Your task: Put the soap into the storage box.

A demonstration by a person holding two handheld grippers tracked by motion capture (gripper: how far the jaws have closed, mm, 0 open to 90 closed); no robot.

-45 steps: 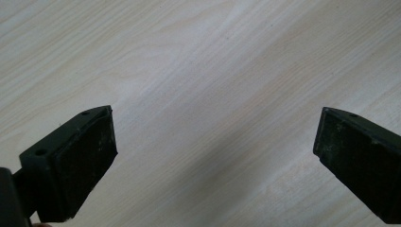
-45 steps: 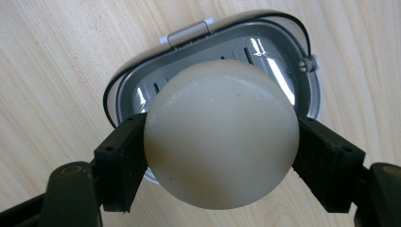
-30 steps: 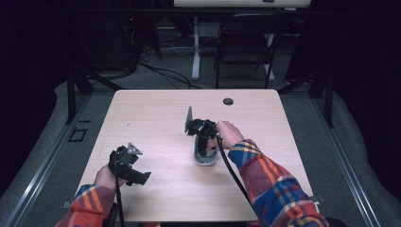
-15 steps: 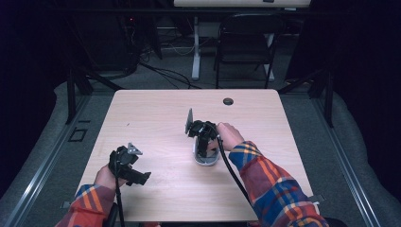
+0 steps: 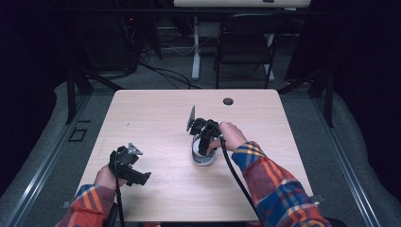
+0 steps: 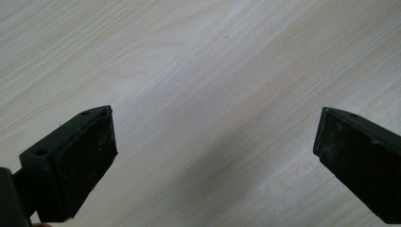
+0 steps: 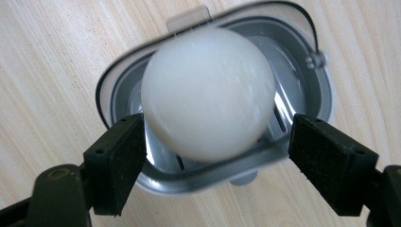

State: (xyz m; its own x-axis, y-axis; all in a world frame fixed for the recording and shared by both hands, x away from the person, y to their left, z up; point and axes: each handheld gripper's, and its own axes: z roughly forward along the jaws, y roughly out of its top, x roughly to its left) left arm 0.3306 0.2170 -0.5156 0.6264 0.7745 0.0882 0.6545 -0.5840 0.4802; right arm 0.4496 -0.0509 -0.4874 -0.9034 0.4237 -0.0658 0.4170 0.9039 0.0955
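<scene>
— Where the right gripper [image 5: 203,150] hangs over the middle of the table [image 5: 156,113], what lies under it?

— A white egg [image 7: 208,92], seated in a grey metal egg slicer [image 7: 309,101] that rests flat on the wood. In the right gripper view the egg fills the slicer's cradle, and the slotted bed shows beneath it.

— Are the jaws on the egg?

— No. They are spread, one on each side of the near end of the slicer. The left-hand pad sits just beside the egg; I cannot tell if it touches. The other pad stands clear of it.

— And the person's right hand [image 5: 230,135]?

— Wrapped round the gripper's body, just right of the slicer, with a plaid sleeve [image 5: 272,184] running back to the near edge.

— The other one?

— The left gripper [image 5: 130,172] is near the near left corner, well apart from the slicer. Its jaws are spread wide over bare wood, nothing between them.

— Anything else on the table?

— A small dark round spot [image 5: 228,101] near the far edge.
</scene>
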